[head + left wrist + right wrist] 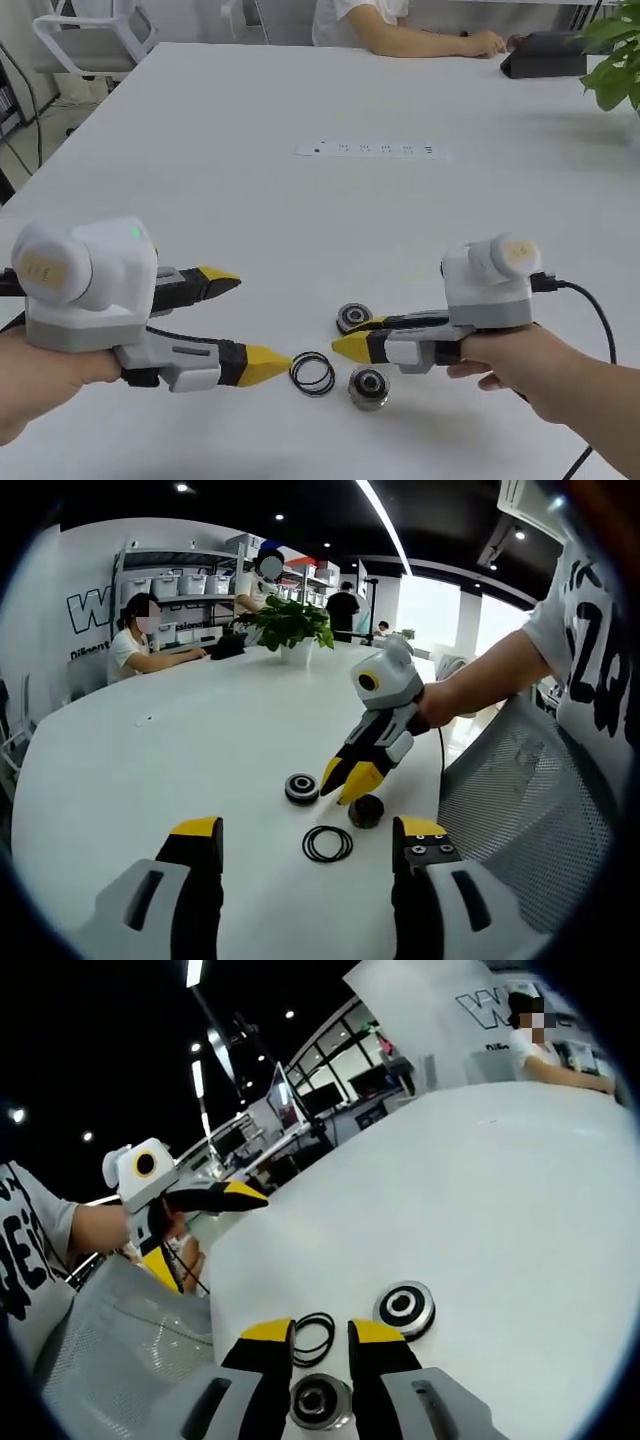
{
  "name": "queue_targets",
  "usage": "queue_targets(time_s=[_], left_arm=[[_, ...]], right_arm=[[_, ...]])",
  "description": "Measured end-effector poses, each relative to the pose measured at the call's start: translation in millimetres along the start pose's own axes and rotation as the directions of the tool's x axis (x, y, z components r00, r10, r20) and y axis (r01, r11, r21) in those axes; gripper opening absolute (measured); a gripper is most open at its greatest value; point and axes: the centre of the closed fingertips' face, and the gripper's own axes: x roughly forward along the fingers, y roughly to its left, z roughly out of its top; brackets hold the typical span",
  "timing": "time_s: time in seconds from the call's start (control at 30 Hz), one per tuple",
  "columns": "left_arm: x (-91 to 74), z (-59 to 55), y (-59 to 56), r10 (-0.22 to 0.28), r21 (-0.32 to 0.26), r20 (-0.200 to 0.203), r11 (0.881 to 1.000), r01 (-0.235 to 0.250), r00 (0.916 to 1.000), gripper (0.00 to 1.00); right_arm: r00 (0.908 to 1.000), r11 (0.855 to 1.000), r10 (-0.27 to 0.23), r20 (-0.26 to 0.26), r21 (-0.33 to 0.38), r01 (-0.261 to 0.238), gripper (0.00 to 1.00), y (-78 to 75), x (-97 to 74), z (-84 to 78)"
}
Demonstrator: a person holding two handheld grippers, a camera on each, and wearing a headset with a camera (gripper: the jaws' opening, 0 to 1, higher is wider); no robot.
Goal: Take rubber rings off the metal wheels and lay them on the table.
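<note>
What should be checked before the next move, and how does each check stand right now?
1. Left gripper open wide, holding nothing: ok.
2. Right gripper free, jaws narrowly apart: ok.
3. Rings already removed lie flat on the table: ok.
4. Near wheel within reach, just below the right gripper's jaws: ok.
5. Far wheel lies flat, clear of both grippers: ok.
6. Rubber left on either wheel: cannot tell.

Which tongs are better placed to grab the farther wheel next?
Right, likely: the right tongs have their tips just beside the farther wheel; the left tongs sit across the loose rubber rings from it.
</note>
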Motion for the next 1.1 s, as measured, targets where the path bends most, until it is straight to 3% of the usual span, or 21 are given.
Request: queue_targets(time_s=[0.6,1.1], left_arm=[[16.5,19.5,13.1,0.002,-0.003,0.025,1.0,-0.002,0.9997,0.63],[37.2,24.3,19.2,-0.009,-0.011,0.022,1.0,0.009,0.9997,0.56]], right_arm=[[0.9947,0.997,-0.073,0.073,-0.027,0.075,0.24,-25.4,-20.1,16.2],[0.9869,0.986,-0.135,0.089,-0.09,0.142,0.3,-44.7,-29.6,19.1]])
